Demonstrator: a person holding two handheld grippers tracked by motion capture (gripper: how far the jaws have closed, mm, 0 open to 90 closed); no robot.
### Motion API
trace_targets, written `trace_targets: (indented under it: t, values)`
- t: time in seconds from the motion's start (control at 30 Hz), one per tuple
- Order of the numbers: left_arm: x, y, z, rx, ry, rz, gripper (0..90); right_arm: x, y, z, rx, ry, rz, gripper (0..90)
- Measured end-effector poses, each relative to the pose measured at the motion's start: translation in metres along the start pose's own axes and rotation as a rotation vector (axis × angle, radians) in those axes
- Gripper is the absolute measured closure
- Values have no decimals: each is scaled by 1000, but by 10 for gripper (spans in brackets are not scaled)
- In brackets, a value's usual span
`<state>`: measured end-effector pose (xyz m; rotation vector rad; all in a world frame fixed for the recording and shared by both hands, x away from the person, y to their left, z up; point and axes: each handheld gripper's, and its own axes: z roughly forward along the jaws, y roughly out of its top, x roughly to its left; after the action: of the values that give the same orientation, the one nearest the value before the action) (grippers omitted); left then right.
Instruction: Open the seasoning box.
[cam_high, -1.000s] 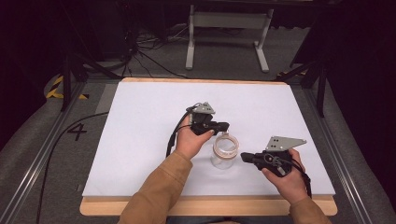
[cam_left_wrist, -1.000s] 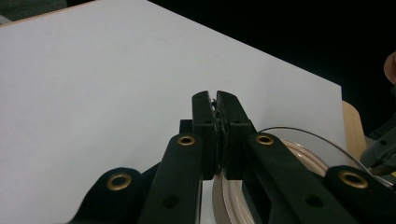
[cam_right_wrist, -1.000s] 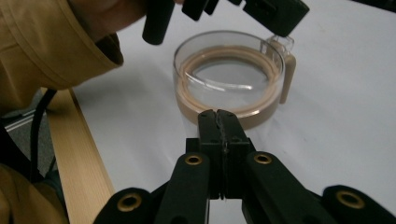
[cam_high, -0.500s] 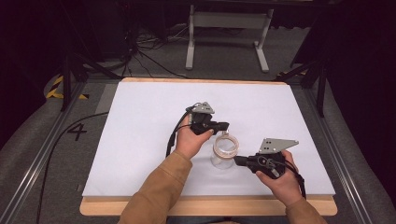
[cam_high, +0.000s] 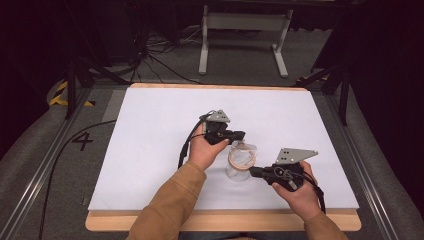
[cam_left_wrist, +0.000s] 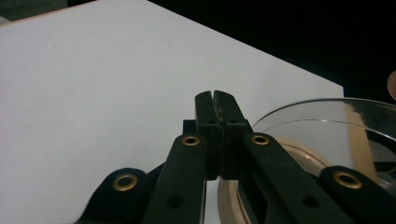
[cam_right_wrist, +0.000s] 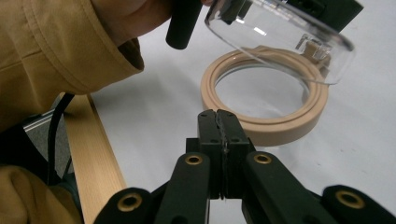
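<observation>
A clear jar (cam_high: 238, 169) with a beige rim ring (cam_right_wrist: 280, 128) stands on the white table top (cam_high: 150, 140). Its clear lid (cam_right_wrist: 280, 42) is tilted up above the ring. My left gripper (cam_high: 242, 134) is shut at the jar's far-left side, jaws pressed together with nothing between them (cam_left_wrist: 215, 95); the lid's edge (cam_left_wrist: 327, 116) lies just to their right. My right gripper (cam_high: 251, 172) is shut too, pointing at the jar from its right side. Its closed jaws (cam_right_wrist: 218, 114) stop just short of the beige ring.
The wooden front edge of the table (cam_high: 225, 220) runs below both hands. A black cable (cam_high: 184, 150) trails from the left gripper. A tan sleeve (cam_high: 170, 205) crosses the table's front. A white metal stand (cam_high: 242, 30) is on the floor beyond the table.
The right gripper has moved left, closer to the jar. The left gripper and the jar have stayed in place.
</observation>
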<state>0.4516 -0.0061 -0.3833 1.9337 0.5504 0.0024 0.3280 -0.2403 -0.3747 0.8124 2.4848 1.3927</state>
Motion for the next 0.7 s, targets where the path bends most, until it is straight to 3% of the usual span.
trace_targets:
  t: [0.37, 0.43, 0.7]
  values:
    - [0, -1, -1, -2, 7, 3, 898, -10, 5, 0, -79, -25, 36, 900]
    - [-2, -1, -3, -6, 35, 11, 898, -11, 5, -1, -84, -23, 36, 900]
    - [-8, 5, -30, -17, 68, 28, 897, -11, 8, -2, -93, -17, 24, 900]
